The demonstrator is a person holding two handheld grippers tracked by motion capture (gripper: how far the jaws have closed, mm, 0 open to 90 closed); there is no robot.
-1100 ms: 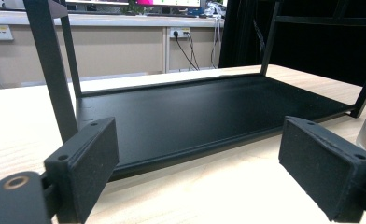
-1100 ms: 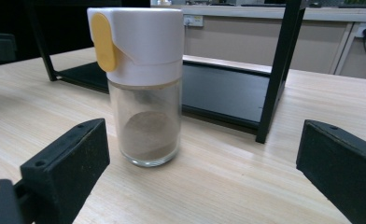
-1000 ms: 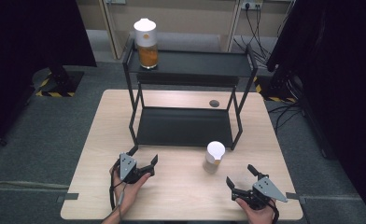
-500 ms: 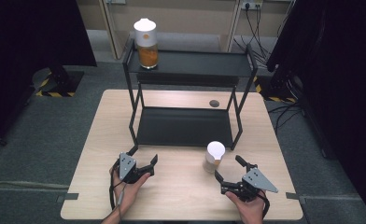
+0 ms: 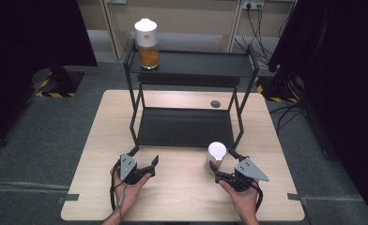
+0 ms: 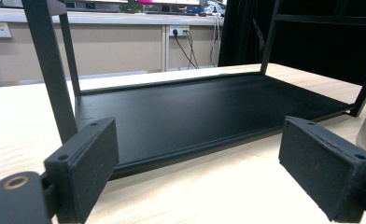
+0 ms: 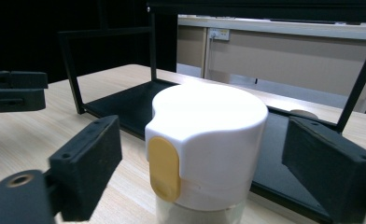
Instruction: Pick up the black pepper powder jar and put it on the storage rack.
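White-lidded jar (image 7: 204,154) stands on the counter (image 5: 182,197) between my right tongs (image 5: 225,165), jaws just closing but untouching, left tongs (image 5: 150,165) released; an off-centre squeeze could tip it.

Wooden table (image 5: 182,201) bearing a black two-tier metal rack (image 5: 187,126); on the rack's upper shelf, at its left end, an upright white-lidded jar of orange contents (image 5: 147,43). Just in front of the rack's right leg, a second white-lidded jar (image 5: 216,157), standing upright between the jaws of the right gripper (image 5: 222,165), which have just been closing, pads not visibly pressing. Left gripper (image 5: 147,166) near the table's front edge, hand-held, jaws apart on nothing.
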